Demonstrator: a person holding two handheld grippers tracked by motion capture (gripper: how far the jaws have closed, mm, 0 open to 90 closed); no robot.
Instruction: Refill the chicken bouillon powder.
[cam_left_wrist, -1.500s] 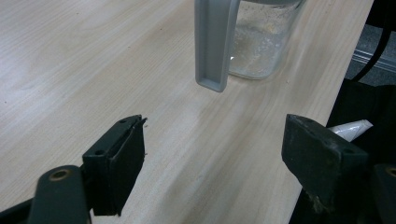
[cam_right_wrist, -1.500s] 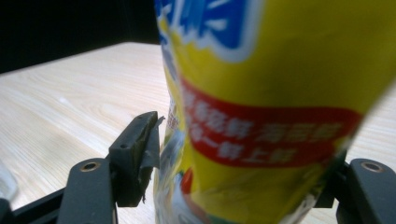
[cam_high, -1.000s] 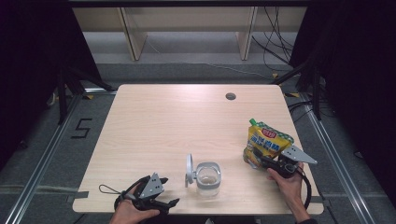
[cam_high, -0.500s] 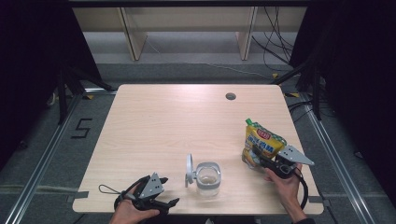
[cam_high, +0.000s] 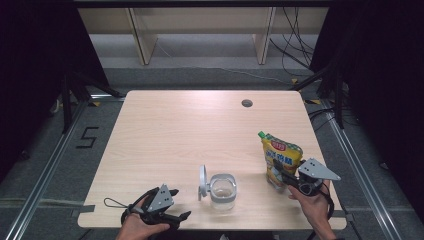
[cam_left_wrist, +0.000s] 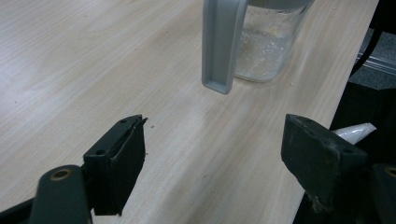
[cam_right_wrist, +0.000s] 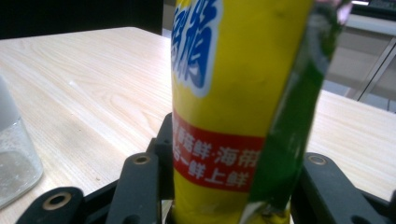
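The right gripper (cam_high: 281, 172) is clamping the yellow pouch (cam_high: 280, 156) low down, its jaws having just been closing on it; the pouch is standing upright near the table's (cam_high: 180, 130) right edge. The left gripper (cam_high: 172, 204) is sitting wide apart, gripping nothing, its hand (cam_high: 140, 227) resting at the front edge, near the glass jug (cam_high: 221, 189).

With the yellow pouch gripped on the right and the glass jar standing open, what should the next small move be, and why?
Probably carry the yellow plastic seasoning pouch leftward toward the clear glass jar. The right tool, whose jaws have just been closing, pinches the pouch's lower part, and the jar's grey lid stands swung aside, mouth open. The left tool rests open beside the jar.
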